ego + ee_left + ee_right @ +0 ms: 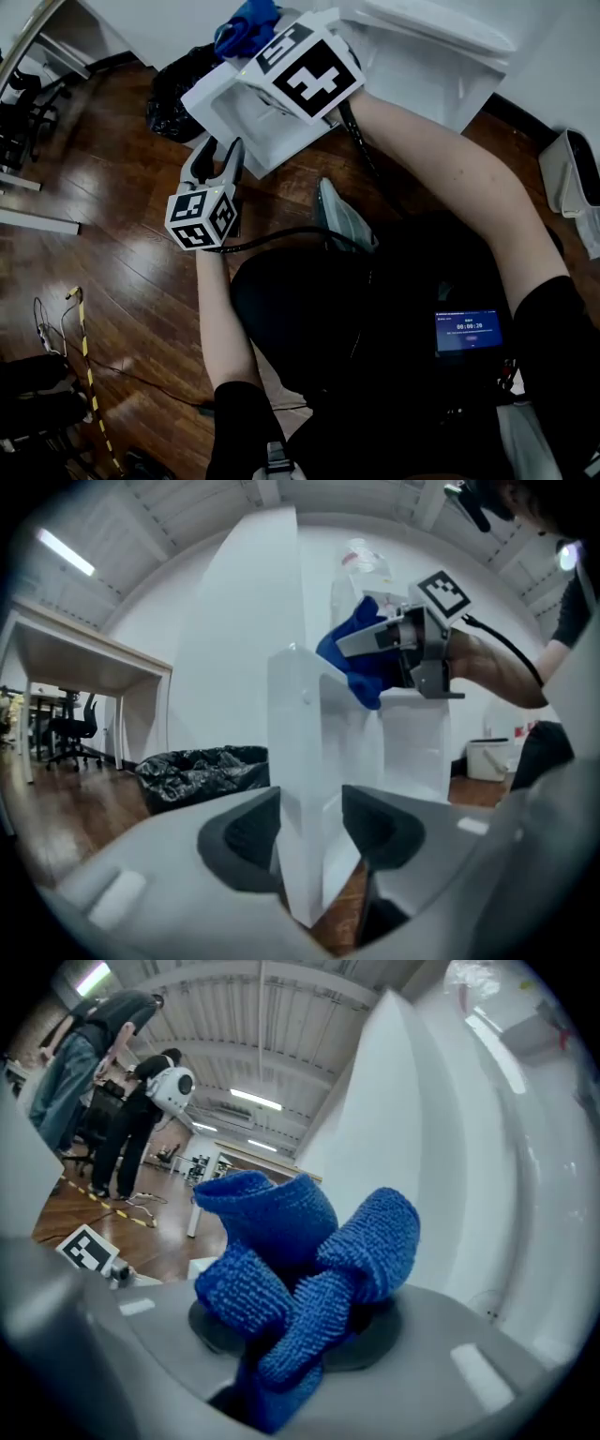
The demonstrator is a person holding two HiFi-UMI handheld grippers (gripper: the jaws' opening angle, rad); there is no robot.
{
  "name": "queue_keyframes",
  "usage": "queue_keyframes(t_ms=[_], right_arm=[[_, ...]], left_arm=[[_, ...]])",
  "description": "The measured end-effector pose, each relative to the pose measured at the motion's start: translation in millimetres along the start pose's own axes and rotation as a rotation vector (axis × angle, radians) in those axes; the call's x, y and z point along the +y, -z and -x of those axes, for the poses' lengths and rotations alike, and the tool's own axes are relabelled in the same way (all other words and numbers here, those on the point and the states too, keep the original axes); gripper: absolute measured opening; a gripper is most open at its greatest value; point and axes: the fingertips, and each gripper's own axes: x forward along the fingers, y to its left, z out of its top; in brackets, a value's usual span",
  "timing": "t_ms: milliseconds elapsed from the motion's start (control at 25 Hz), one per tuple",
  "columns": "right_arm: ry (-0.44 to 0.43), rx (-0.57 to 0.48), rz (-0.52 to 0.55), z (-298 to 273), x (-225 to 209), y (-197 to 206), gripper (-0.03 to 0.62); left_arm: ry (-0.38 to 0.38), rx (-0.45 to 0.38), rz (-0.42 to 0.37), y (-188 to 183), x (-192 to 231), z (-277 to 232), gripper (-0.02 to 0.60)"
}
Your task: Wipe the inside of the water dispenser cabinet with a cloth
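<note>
The white water dispenser [422, 56] stands at the top of the head view, its white door [220, 103] swung out to the left. My right gripper [255, 42] is up by the door, shut on a bunched blue cloth [246, 23]; its own view has the cloth [300, 1260] filling the jaws [300, 1335] beside the white cabinet wall [525, 1147]. My left gripper [222, 150] sits lower, just under the door's edge. In its view the jaws [309, 832] stand apart with the door's edge [291, 761] showing in the gap. The cloth [361, 658] shows higher up.
A black bin bag [173, 89] lies on the wood floor left of the dispenser. A white bin [572, 178] stands at the right. A yellow-black cable [84, 366] runs along the floor at the left. People [112, 1101] stand far off, and a desk [75, 658] is at the left.
</note>
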Motion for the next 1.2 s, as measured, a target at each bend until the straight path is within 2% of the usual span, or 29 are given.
queue_keyframes(t_ms=[160,240,320,520,680,760,880,960,1120,1160,1200], right_arm=[[-0.173,-0.084,-0.006,-6.5,68.4,-40.1,0.147],[-0.200,-0.105,0.006,-11.3,86.6,-48.4,0.147],[-0.128,-0.107,0.049,-11.0,73.2,-40.1,0.147],[0.142,-0.091,0.077,31.3,-28.3,13.0,0.147],[0.314,-0.051,0.280,86.8,-74.7,61.3,0.147],[0.351,-0.019,0.310,102.2,-86.1,83.5,0.147],[0.351,0.008,0.255,114.2,-95.6,101.2,0.147],[0.327,-0.010,0.246,122.4,-92.5,101.8,0.148],[0.205,-0.108,0.171,144.9,-77.5,93.6,0.148],[0.181,-0.125,0.150,151.8,-74.9,90.9,0.149],[0.159,-0.137,0.132,158.9,-72.9,88.6,0.149]], left_arm=[[0.004,-0.015,0.010,-3.1,0.8,2.3,0.204],[0.001,-0.014,0.009,-0.3,5.2,5.9,0.204],[-0.002,-0.005,0.003,5.7,6.6,9.8,0.204],[-0.006,0.014,-0.012,8.2,1.4,11.1,0.202],[-0.009,0.045,-0.037,10.0,-4.0,8.9,0.202],[-0.008,0.057,-0.053,11.1,-5.0,11.0,0.202],[0.004,0.079,-0.092,8.2,-10.4,16.3,0.202],[0.031,0.082,-0.113,-3.8,-19.3,22.6,0.201],[0.068,0.096,-0.168,-34.6,-38.2,39.0,0.201],[0.072,0.086,-0.182,-41.8,-42.5,43.2,0.171],[0.083,0.065,-0.175,-49.4,-47.4,46.4,0.116]])
